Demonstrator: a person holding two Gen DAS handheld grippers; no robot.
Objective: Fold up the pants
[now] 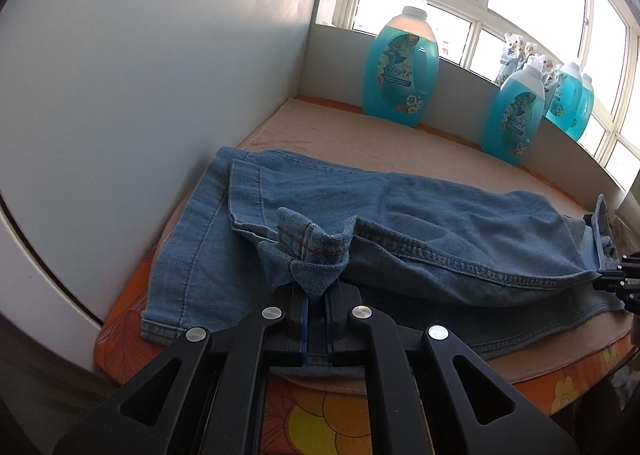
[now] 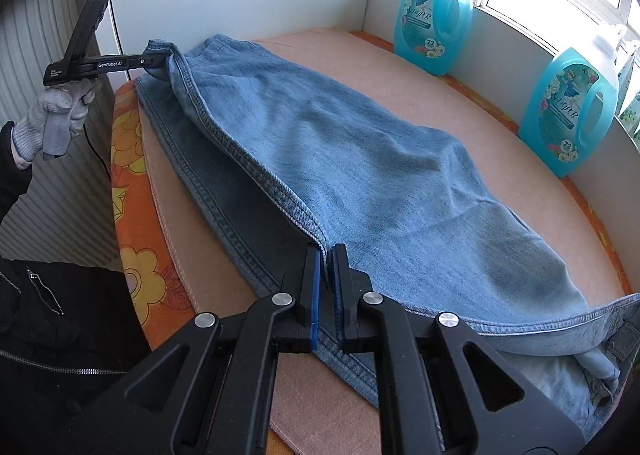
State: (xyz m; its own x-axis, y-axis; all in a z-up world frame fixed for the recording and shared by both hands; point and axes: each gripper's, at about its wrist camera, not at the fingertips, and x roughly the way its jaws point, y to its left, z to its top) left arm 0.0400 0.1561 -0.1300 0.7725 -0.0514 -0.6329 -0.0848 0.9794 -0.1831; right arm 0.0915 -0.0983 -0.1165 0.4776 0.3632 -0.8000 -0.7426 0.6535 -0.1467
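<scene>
Light blue jeans (image 1: pixel 400 215) lie along a peach-covered table (image 1: pixel 360 139), one leg laid over the other. My left gripper (image 1: pixel 317 295) is shut on the hem corner of the upper leg and holds it slightly lifted. It also shows in the right wrist view (image 2: pixel 154 62), far left, held by a gloved hand. My right gripper (image 2: pixel 327 255) is shut on the seam edge of the upper leg of the jeans (image 2: pixel 360 159), near the waist end. It shows at the right edge of the left wrist view (image 1: pixel 616 279). The waistband bunches at lower right.
Blue detergent bottles (image 1: pixel 400 67) (image 1: pixel 514 115) (image 2: pixel 434 15) (image 2: pixel 568 111) stand along the back ledge under the window. A white panel (image 1: pixel 160 95) walls the left side. An orange flowered cloth (image 2: pixel 132 183) covers the table edge. A radiator (image 2: pixel 44 35) is beyond.
</scene>
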